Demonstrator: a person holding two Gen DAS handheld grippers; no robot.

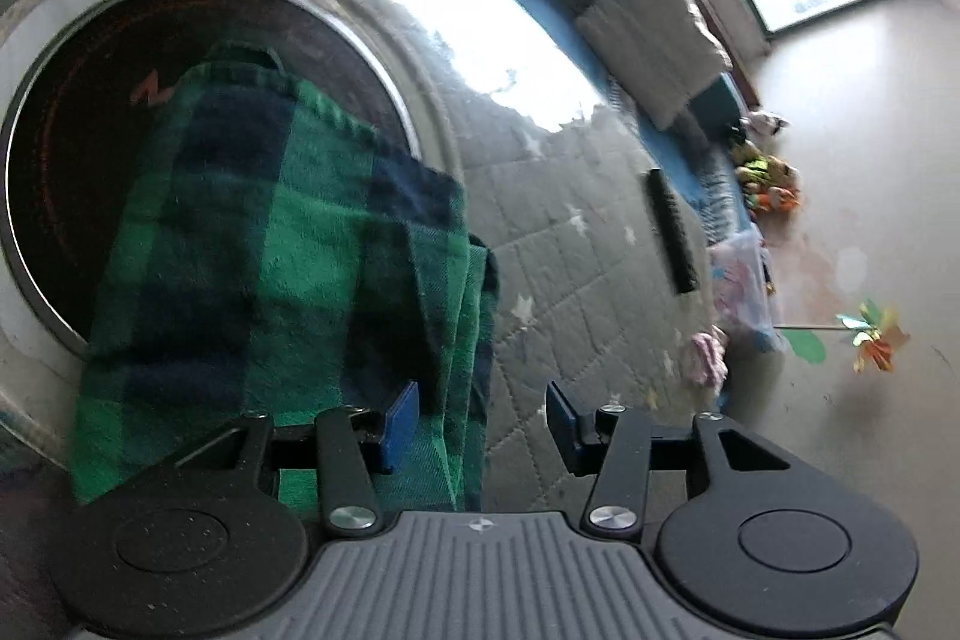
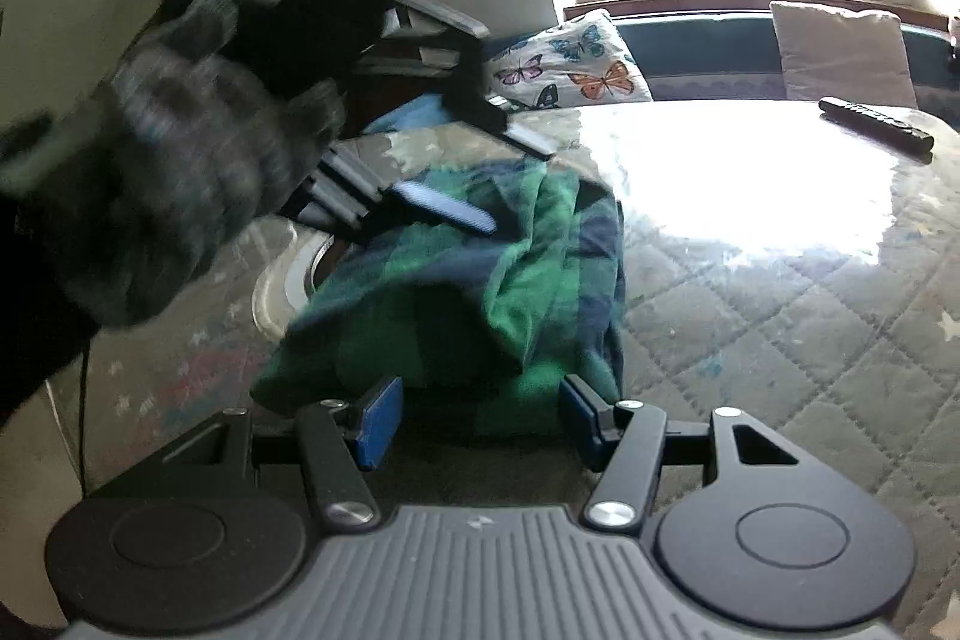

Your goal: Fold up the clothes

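Green-and-navy plaid garment (image 2: 480, 292) lies bunched on the quilted bedspread (image 2: 780, 292), both claws spread apart.

The left gripper (image 1: 480, 421) hovers with blue pads (image 1: 401, 424) parted over the plaid's edge, gripping nothing. The right gripper (image 2: 474, 421) is likewise wide open, just short of the garment. A round dark disc (image 1: 90, 148) lies partly under the cloth; a remote control (image 2: 876, 124) rests well beyond it, near the butterfly pillow (image 2: 570, 64).

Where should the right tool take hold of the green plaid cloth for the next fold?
Probably the near edge of the green plaid cloth, coming in low from the right tool's own side. That bunched hem lies right ahead of its open fingers, and the cloth's right side is a layered fold. The left tool hovers open over the far end.
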